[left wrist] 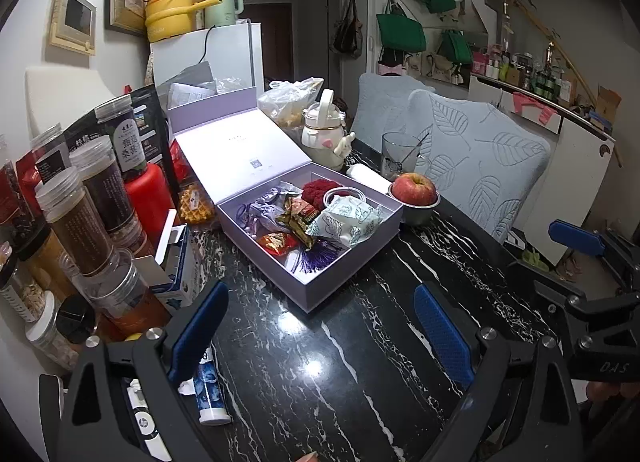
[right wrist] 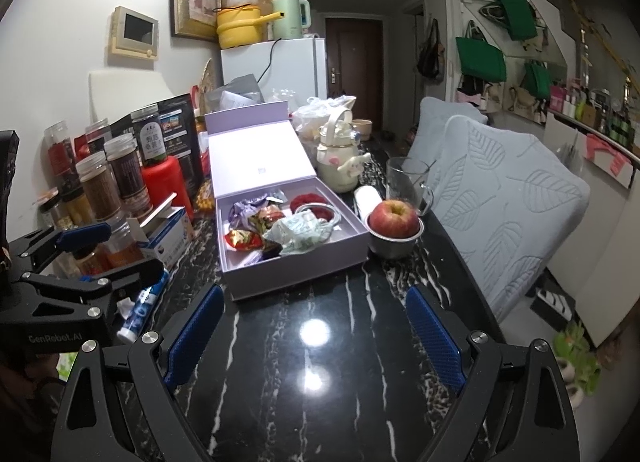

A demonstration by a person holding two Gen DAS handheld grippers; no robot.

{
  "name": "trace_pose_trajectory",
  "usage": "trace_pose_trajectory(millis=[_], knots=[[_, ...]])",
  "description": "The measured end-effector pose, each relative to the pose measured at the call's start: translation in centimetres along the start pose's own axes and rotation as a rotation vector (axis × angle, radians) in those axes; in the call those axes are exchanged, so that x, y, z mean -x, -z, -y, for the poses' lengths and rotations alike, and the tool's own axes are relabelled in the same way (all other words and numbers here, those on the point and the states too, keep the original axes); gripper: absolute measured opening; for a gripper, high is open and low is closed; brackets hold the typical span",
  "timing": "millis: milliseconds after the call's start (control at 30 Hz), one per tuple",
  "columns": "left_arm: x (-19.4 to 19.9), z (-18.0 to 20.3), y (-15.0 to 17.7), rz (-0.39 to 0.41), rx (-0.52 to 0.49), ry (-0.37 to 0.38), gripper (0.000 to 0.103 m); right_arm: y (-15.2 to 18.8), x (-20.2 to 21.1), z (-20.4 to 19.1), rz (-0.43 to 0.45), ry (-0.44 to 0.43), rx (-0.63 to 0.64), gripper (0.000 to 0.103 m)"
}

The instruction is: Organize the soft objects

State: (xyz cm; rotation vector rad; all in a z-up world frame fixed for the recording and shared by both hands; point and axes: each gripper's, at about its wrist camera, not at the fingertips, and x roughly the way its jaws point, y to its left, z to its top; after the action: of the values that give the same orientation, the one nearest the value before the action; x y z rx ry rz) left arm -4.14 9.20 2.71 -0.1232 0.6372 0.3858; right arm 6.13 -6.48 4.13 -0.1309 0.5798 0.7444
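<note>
1. Currently, both claws are released and empty. The left gripper (left wrist: 320, 338) and the right gripper (right wrist: 316, 338) each hover over the table (left wrist: 328, 374) with jaws spread wide, side by side, well short of the box (left wrist: 352, 258).

2. Location of task items: the soft items lie in the open box, ahead of both claws, slightly right of centre for the left one and slightly left for the right one. The lid (left wrist: 240, 157) stands hinged open on the far-left side.

3. Left of the claws, outside the box: a row of jars (left wrist: 80, 217), a small carton (left wrist: 180, 270) with its flap up, and a tube (left wrist: 210, 394) lying just beside the left claw's left finger.

4. Box contents, left to right:
   - purple ribbon (left wrist: 256, 213), far-left corner;
   - snack wrappers (left wrist: 298, 221), centre; crinkly and light, probably slippery;
   - purple tassel (left wrist: 316, 260), near wall;
   - red scrunchie (left wrist: 318, 189), far side;
   - patterned masks (left wrist: 352, 221), right side, with a white ring (left wrist: 344, 194) just behind them.

5. Handling judgement: the masks, scrunchie and tassel look light, limp and compressible. Pinch each at a raised fold or bunched middle; a flat edge is likely to slip out.

6. Right of the box: an apple (right wrist: 394, 213) sits in a steel bowl (right wrist: 394, 248) touching or just beside the box wall; a glass (right wrist: 404, 177) stands behind it.
</note>
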Motion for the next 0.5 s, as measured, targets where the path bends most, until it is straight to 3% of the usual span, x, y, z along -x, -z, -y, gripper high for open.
trace_pose_trajectory(millis=[500], knots=[[0.24, 0.64, -0.26, -0.001, -0.019, 0.024, 0.096, -0.12, -0.08, 0.16, -0.005, 0.006, -0.006, 0.094]])
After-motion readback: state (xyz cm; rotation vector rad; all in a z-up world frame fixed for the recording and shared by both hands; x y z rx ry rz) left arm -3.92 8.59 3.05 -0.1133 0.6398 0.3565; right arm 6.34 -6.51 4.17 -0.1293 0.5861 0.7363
